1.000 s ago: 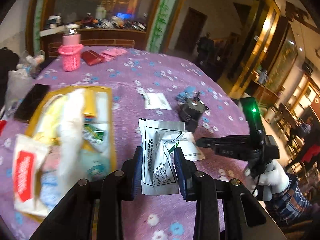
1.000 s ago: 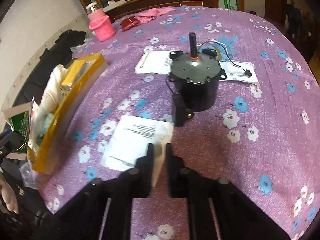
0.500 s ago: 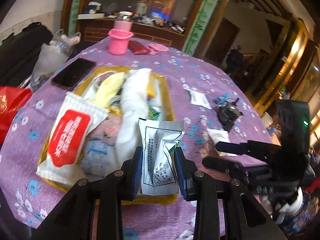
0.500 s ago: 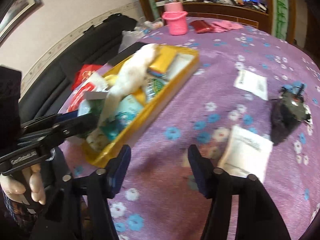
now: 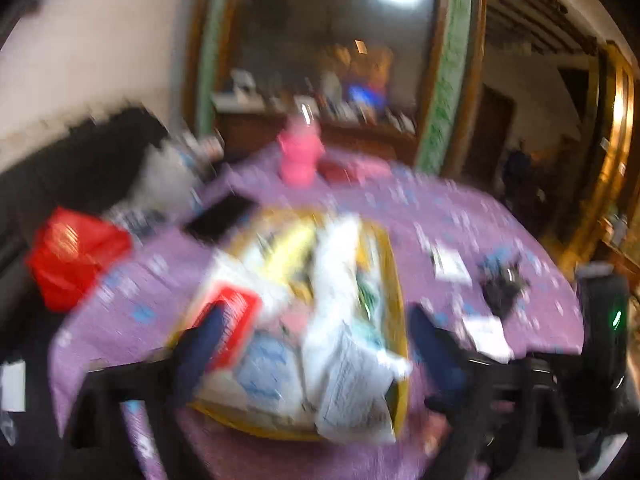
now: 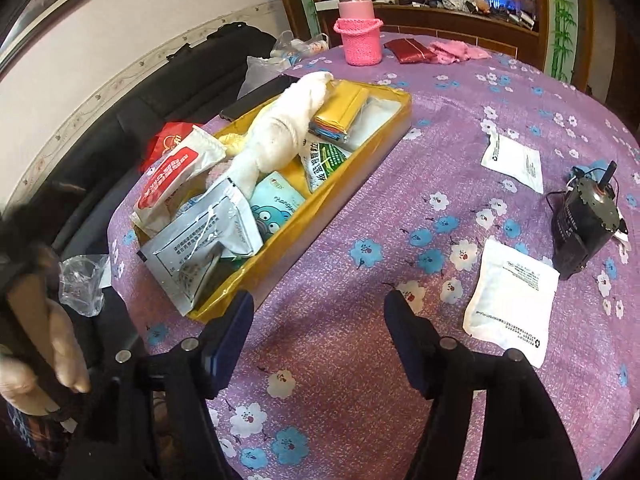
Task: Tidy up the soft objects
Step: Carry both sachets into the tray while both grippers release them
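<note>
Both grippers stood open over a purple floral tablecloth (image 6: pixel 460 128).
The left gripper (image 5: pixel 316 344) had just sprung wide, its silver packet (image 6: pixel 200 240) lying free in the yellow tray (image 6: pixel 360 152); the right gripper (image 6: pixel 320 324), still widening, held nothing.

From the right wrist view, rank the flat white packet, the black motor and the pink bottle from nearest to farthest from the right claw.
1. Flat white packet: on the cloth just right of the right claw.
2. Black motor: farther right, just beyond the packet.
3. Pink bottle: at the table's far edge, past the yellow tray.
</note>
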Tool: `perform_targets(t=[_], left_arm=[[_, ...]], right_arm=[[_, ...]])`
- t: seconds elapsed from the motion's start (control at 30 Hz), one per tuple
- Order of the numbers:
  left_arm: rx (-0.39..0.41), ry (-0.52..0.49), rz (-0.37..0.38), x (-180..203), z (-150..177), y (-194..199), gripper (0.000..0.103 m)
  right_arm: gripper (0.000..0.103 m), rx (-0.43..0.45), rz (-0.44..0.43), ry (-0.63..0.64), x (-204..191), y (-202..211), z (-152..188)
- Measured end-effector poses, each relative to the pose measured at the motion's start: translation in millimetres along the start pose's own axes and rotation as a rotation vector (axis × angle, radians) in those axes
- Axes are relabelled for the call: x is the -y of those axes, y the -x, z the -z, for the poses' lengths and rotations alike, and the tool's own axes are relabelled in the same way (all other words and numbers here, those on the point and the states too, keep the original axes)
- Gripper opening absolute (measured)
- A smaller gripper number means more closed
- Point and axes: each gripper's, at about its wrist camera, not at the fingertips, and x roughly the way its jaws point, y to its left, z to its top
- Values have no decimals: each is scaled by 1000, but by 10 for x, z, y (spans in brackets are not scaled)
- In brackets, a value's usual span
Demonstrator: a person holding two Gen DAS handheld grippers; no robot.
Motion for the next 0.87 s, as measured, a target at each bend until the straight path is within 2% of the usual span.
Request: perform_targets(t=[0.03,0.07,0.13,0.2,0.3,0.6,0.87], left_arm=[[60,11,-9,7,-20,115,103],[104,48,14,-16,-27,208,102],[130,142,90,-108,-30,253,102],[114,186,115,-158,-45,210,102],[80,226,85,-182,-15,135,102],[75,133,-195,-55,43,133,103],[41,80,-280,-23,86,127,103]], right_arm=[[69,6,4,2,-20,9,10],[69,13,8,3,-42,17,14],[70,31,19,13,-89,40,28],[72,47,43,36,-146,63,53],[76,62,82,74,-223,80,95],[76,69,117,134,-334,53,144],[77,81,155,163,-377,66,179]])
